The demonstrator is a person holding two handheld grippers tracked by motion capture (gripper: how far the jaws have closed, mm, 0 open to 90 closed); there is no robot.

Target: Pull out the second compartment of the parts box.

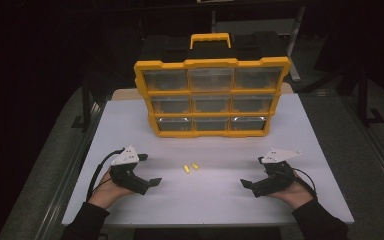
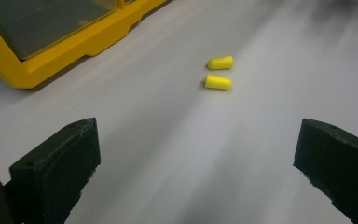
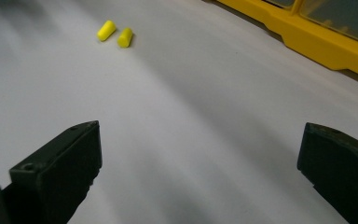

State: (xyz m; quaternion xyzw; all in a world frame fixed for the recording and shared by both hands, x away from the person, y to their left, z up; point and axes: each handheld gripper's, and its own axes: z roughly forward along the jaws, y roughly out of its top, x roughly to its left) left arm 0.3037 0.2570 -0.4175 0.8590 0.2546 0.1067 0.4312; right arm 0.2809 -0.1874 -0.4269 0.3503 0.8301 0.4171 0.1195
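Both tools, left tool and right tool, resting wide open and empty on the tabletop, flanking two yellow earplugs lying just beside each other, near the drawer organizer, likely their destination

high view looks down from above; both gripper views skim low — sharing the earplugs and organizer.

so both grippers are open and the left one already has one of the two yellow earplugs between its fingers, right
Not quite. Both grippers are open, but the left gripper holds nothing: the left gripper view shows both yellow earplugs lying on the table, well ahead of its fingers.
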